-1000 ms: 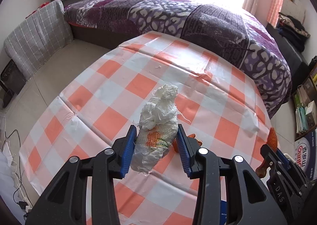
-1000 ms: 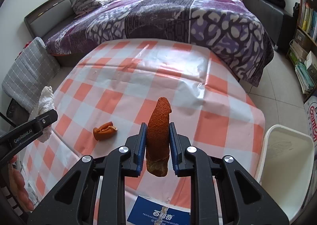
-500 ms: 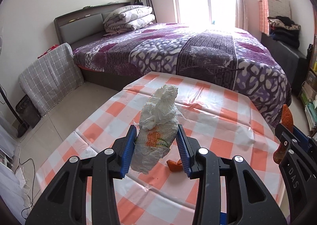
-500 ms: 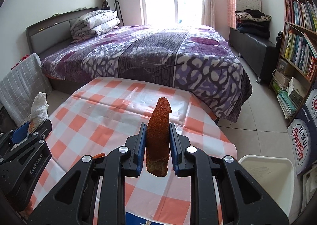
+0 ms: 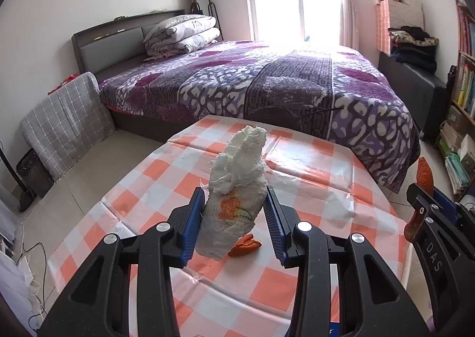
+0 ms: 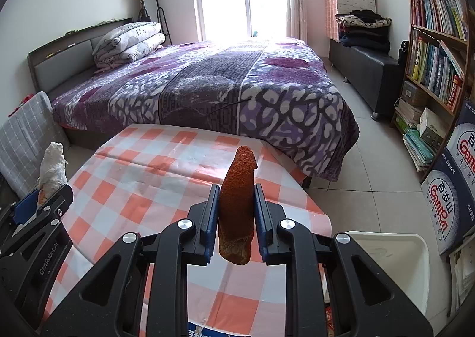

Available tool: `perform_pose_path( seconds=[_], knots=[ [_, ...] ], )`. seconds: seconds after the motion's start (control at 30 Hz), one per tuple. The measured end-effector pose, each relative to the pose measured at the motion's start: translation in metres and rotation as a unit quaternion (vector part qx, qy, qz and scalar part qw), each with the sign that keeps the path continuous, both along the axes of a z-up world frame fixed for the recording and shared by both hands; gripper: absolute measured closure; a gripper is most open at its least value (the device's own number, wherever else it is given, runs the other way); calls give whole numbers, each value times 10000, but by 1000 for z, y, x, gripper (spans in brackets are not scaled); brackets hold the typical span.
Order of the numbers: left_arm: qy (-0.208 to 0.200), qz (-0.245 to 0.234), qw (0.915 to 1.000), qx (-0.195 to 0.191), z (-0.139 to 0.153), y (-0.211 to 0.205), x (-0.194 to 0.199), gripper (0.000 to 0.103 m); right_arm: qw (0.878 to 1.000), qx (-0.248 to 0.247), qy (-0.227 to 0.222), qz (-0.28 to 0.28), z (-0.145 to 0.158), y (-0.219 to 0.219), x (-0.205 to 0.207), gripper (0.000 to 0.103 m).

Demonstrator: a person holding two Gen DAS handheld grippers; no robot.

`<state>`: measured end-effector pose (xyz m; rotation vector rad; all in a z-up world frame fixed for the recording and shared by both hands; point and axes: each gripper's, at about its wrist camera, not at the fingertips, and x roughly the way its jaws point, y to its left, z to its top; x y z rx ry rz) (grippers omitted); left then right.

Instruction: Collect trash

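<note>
My left gripper (image 5: pixel 234 218) is shut on a crumpled white paper towel (image 5: pixel 237 185) with an orange print and holds it above the checked table (image 5: pixel 299 164). My right gripper (image 6: pixel 233 218) is shut on a long orange-brown peel (image 6: pixel 237 200) standing upright between the pads. The peel also shows in the left wrist view (image 5: pixel 423 173) at the right edge, and the towel in the right wrist view (image 6: pixel 52 167) at the left. A small orange scrap (image 5: pixel 246 246) lies on the table below the towel.
A white bin (image 6: pixel 389 265) stands on the floor right of the table. A purple bed (image 6: pixel 207 84) lies beyond the table, a bookshelf (image 6: pixel 436 48) and boxes (image 6: pixel 451 206) to the right. A blue packet (image 6: pixel 202 331) sits at the table's near edge.
Both grippers have risen and tilted up with their loads, so the table looks lower and farther and more of the room shows. The grips are unchanged.
</note>
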<state>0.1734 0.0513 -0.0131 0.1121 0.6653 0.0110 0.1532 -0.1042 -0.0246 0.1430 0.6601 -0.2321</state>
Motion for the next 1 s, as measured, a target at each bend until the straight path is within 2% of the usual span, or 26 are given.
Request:
perform_pose_path(
  seconds=[1.0],
  knots=[
    [87,-646,9978,-79,3,-75,-23,61,9975,117,189,-672,5,-81,-38,81]
  ],
)
